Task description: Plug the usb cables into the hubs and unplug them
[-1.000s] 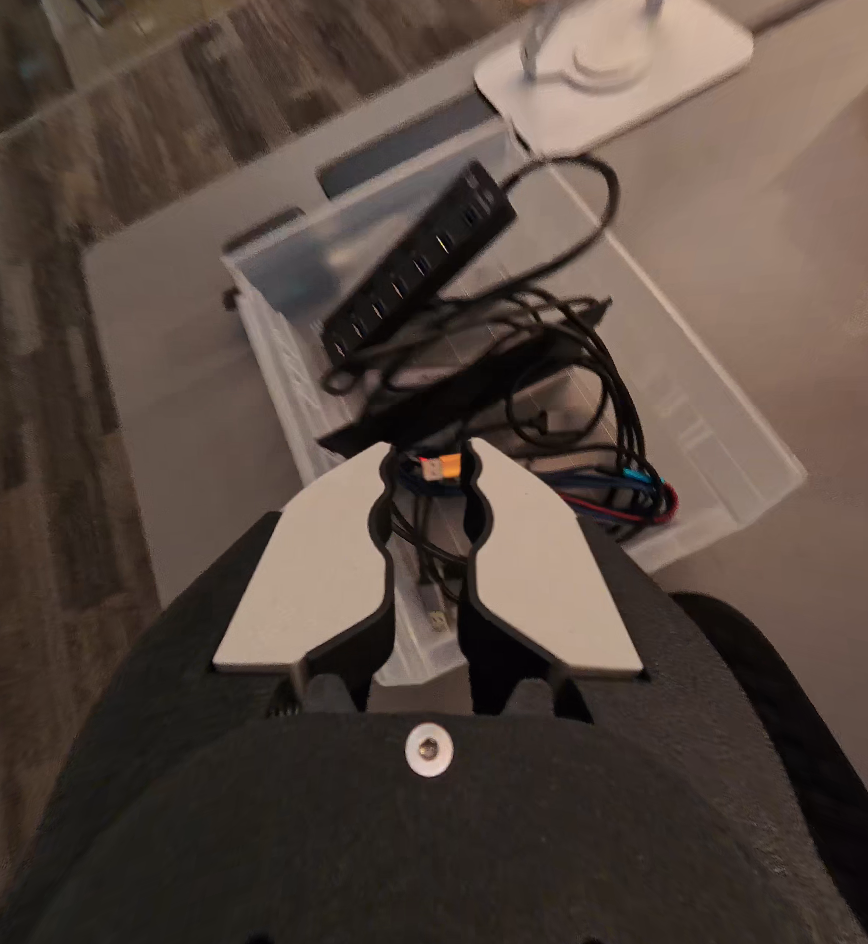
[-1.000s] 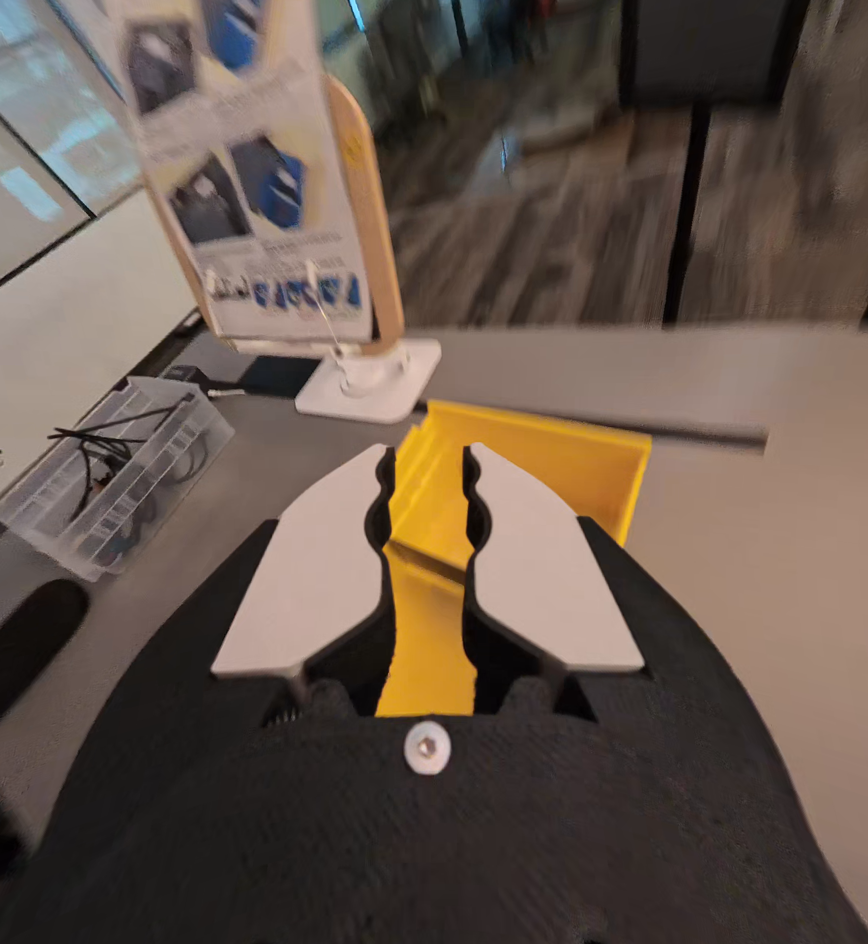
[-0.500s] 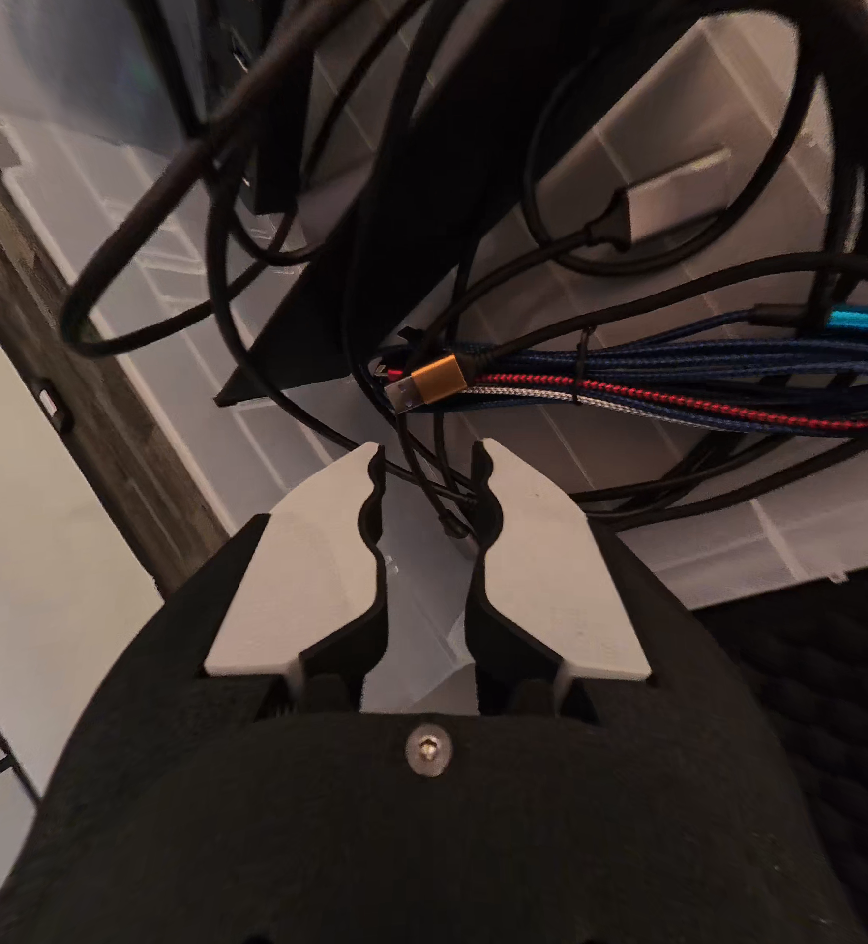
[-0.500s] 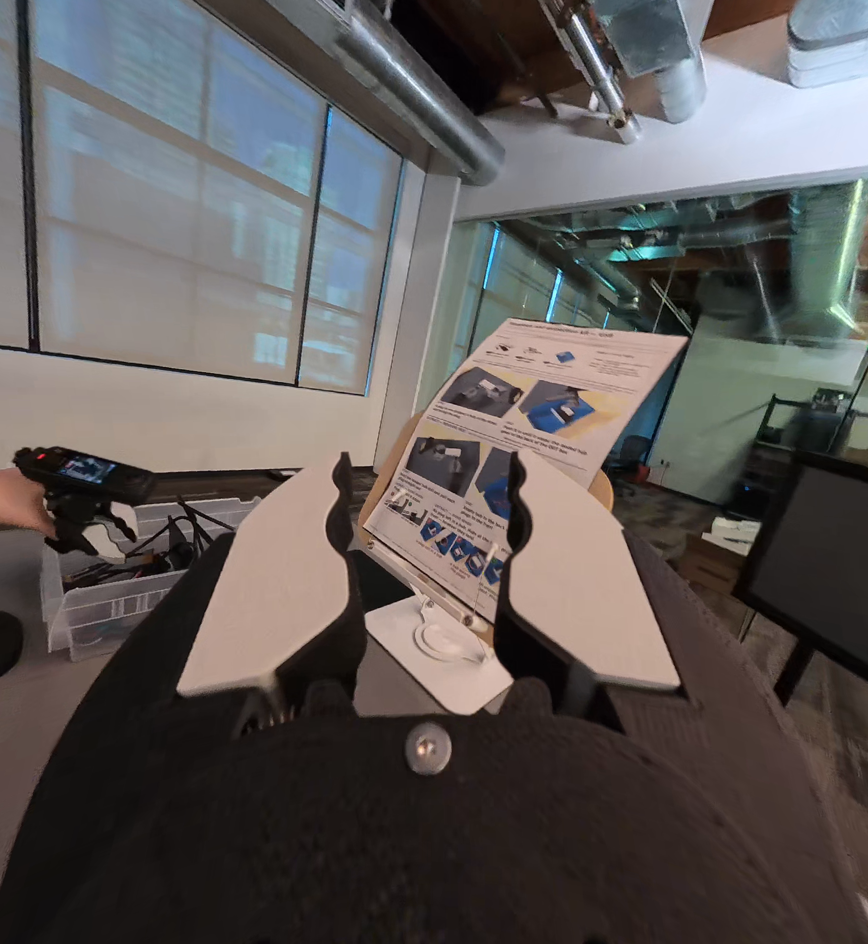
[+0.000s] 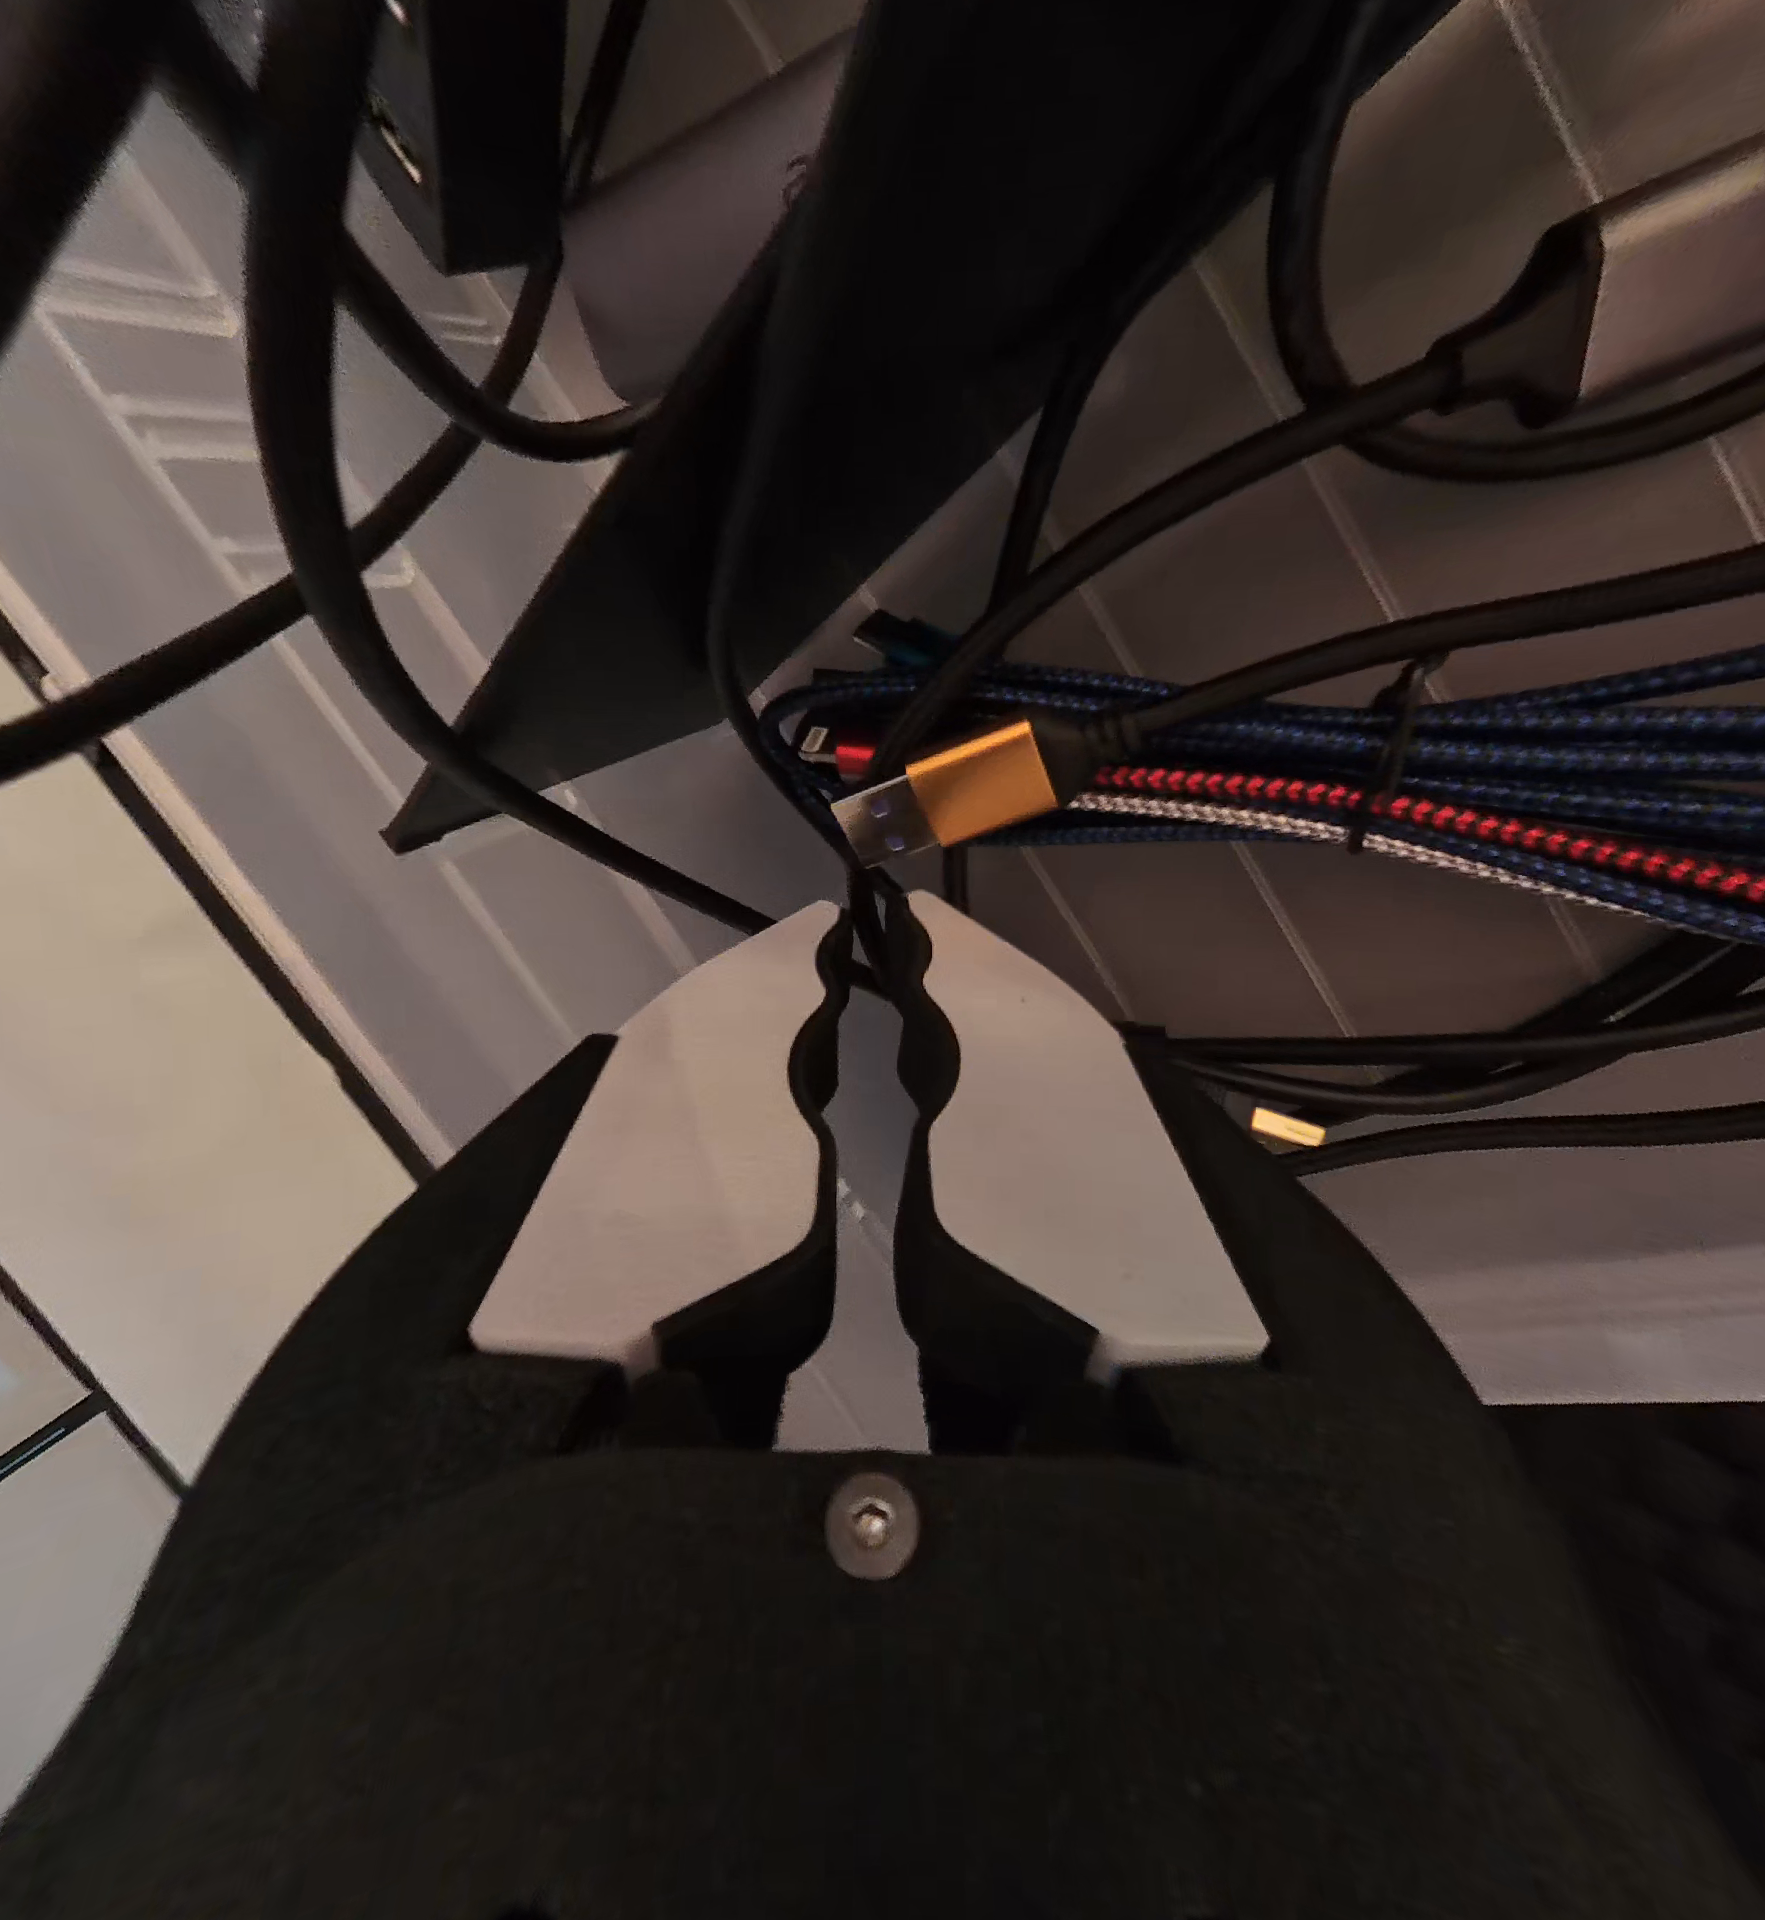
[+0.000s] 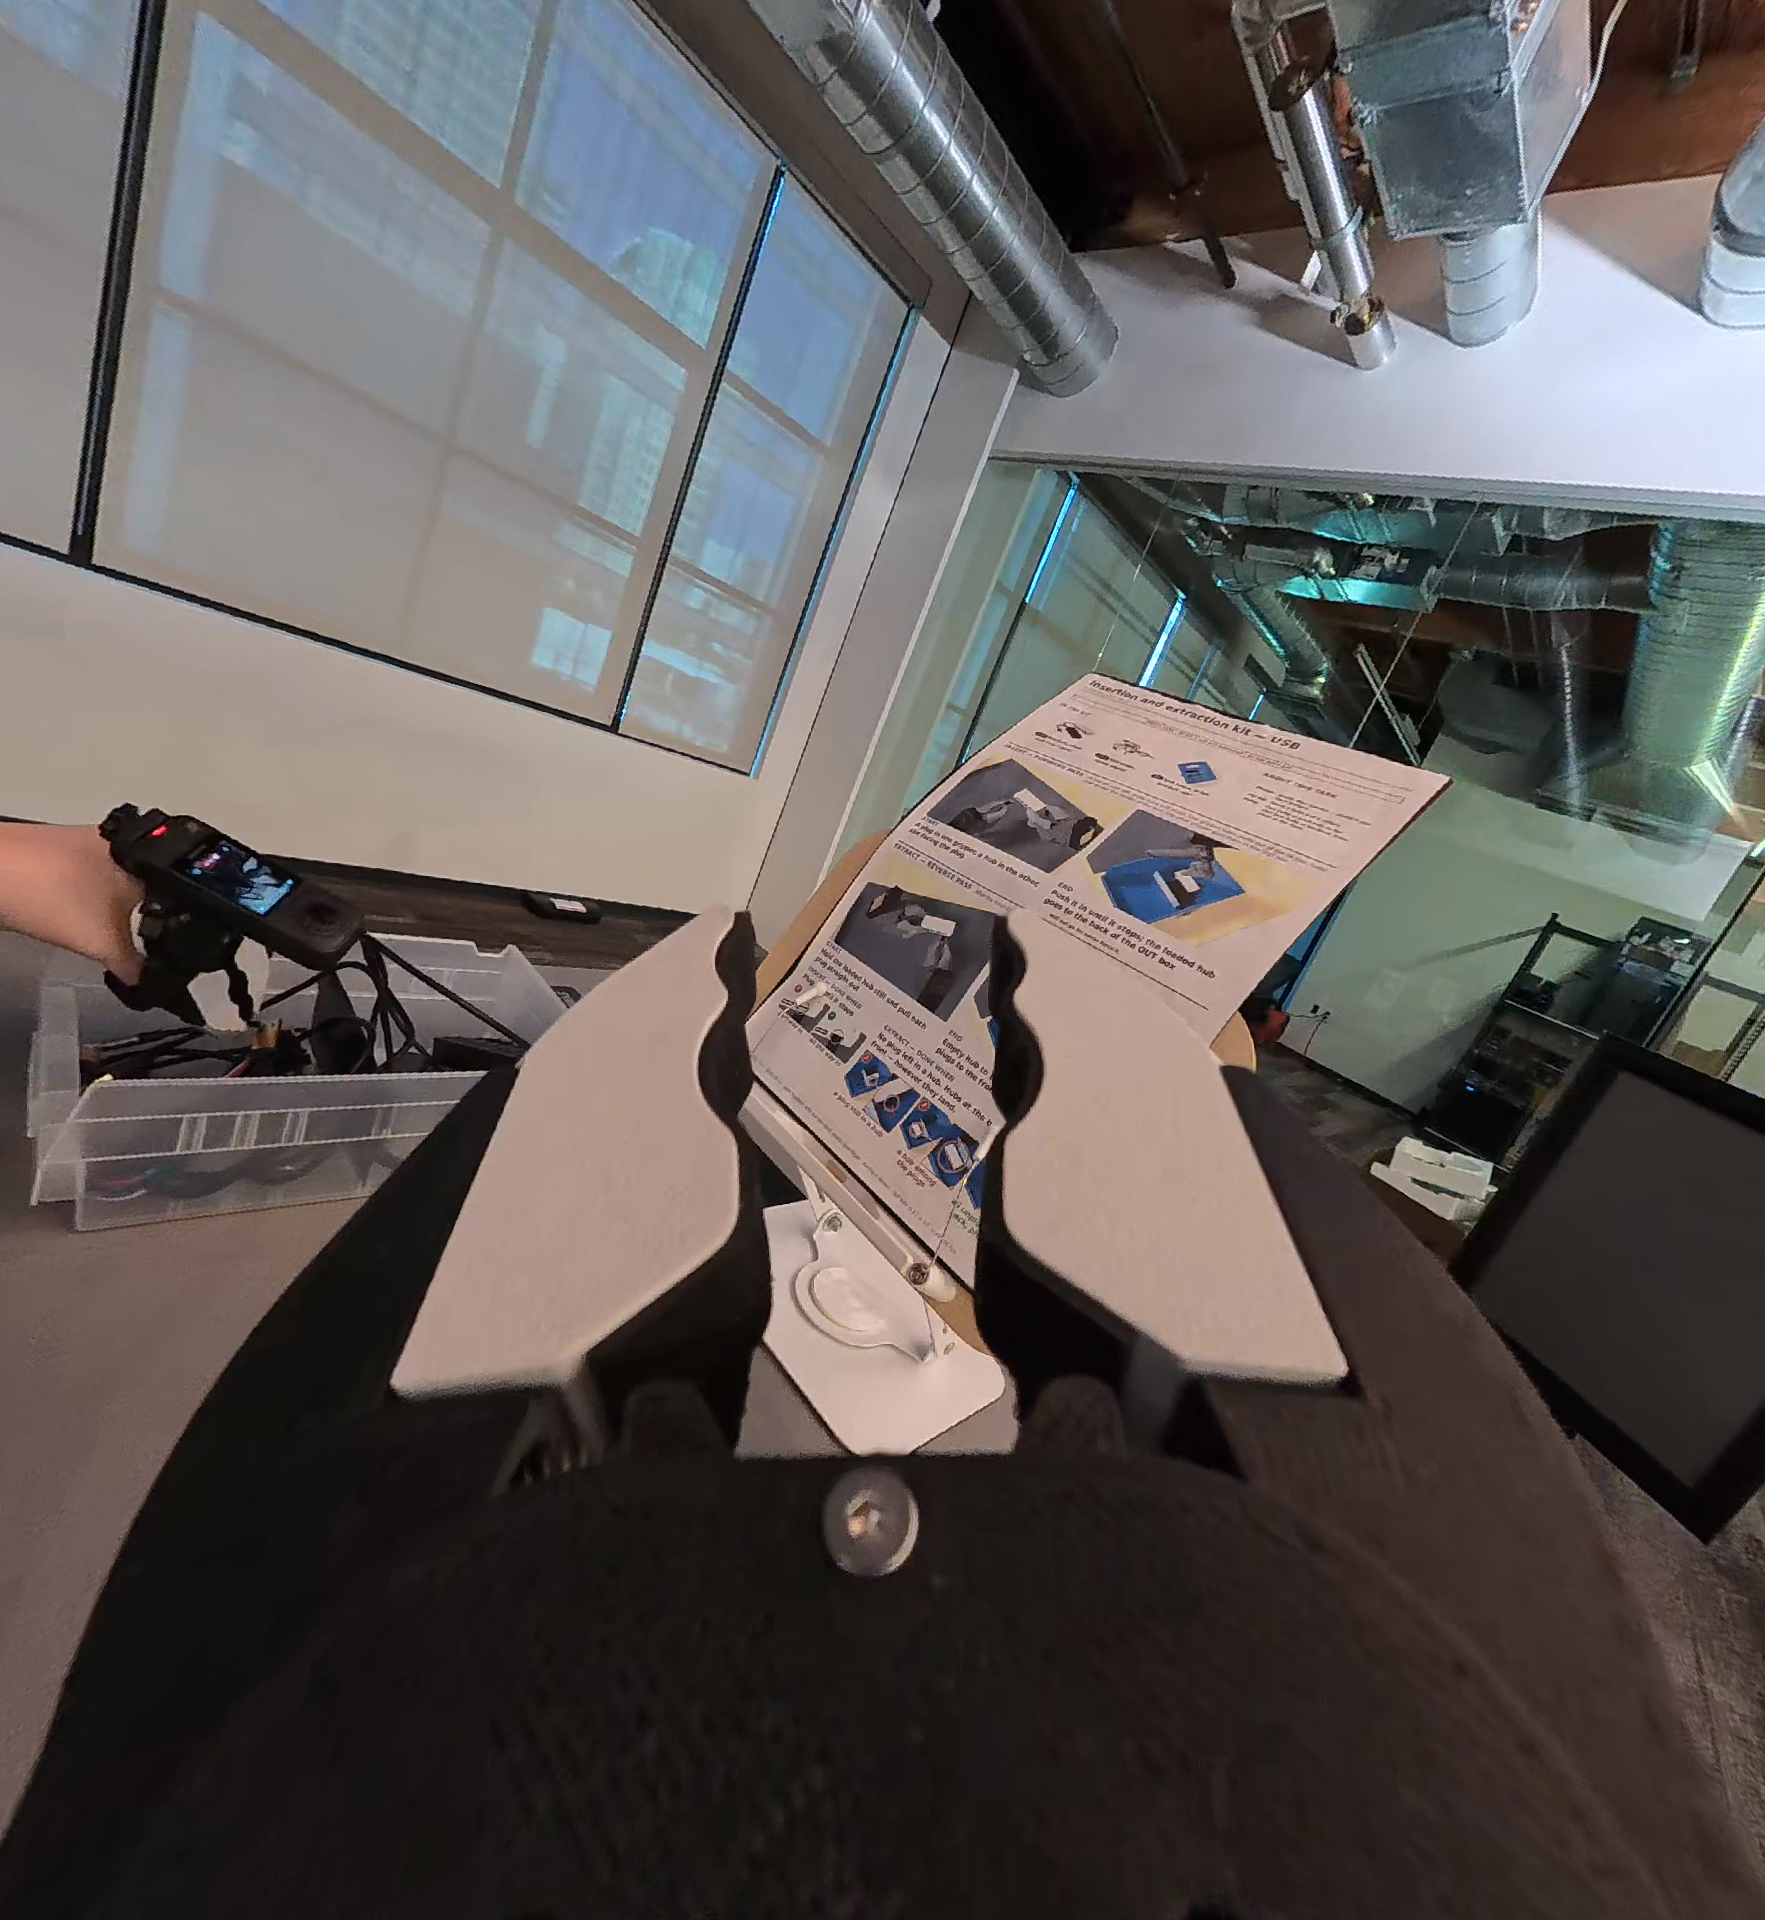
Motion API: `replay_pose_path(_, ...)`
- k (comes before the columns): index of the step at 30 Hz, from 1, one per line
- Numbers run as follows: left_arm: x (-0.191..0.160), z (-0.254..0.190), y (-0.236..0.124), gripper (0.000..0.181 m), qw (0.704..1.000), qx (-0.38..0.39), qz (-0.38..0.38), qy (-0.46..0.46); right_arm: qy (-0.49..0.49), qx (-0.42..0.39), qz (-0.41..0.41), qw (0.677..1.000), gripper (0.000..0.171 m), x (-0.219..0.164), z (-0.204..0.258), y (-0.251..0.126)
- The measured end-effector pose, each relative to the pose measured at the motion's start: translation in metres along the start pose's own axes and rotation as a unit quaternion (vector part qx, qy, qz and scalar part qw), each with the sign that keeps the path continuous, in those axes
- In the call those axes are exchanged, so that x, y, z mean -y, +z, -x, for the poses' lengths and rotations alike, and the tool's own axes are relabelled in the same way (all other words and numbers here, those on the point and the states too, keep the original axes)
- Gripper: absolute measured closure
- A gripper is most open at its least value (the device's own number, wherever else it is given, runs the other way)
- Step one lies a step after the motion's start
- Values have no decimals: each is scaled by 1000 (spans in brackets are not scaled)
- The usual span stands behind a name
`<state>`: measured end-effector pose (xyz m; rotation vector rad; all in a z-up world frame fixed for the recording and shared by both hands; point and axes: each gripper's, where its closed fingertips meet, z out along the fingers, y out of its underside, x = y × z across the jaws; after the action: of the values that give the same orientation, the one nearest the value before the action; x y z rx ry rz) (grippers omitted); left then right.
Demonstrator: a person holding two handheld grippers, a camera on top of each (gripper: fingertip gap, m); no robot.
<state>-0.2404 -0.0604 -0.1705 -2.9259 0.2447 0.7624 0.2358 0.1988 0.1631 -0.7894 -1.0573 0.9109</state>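
Observation:
In the left wrist view my left gripper (image 5: 873, 920) is down inside the clear plastic bin (image 5: 1377, 935) and shut on thin black cables (image 5: 870, 940) at its tips. Just beyond lies a gold USB plug (image 5: 945, 805) on a bundle of blue, red and white braided cables (image 5: 1480, 790). A black hub (image 5: 857, 364) lies across the bin above, and a second black hub (image 5: 410, 156) with ports shows at top left. My right gripper (image 6: 870, 961) is open and empty, raised and pointing at the room. It sees the left gripper (image 6: 208, 925) in the bin (image 6: 265, 1132).
A printed instruction sheet on a white stand (image 6: 1096, 966) stands in front of the right gripper. A dark monitor (image 6: 1667, 1247) is at the right. A person's hand (image 6: 26, 883) holds the left gripper. Loose black cables (image 5: 358, 520) loop over the bin's left part. There is about 65 cm between the tips of the two grippers.
My left gripper has gone down into the bin and shut on the thin black cables. My right gripper has swung up from the yellow box and opened wider.

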Motion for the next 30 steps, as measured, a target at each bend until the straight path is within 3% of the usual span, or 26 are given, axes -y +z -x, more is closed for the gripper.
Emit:
replay_pose_path(7,0,10,-15,177,1000,28,-4,-5,-5,-2,7,1000,127,-2,-2,-2)
replay_pose_path(19,2,61,-99,178,989,147,-21,-8,-19,-13,10,1000,128,2,-7,-12)
replay_pose_path(25,23,59,-170,178,976,203,-73,12,-18,-20,3,1000,128,6,-11,-17)
replay_pose_path(30,81,18,-248,178,961,205,-176,56,-20,-28,8,999,128,5,-16,-21)
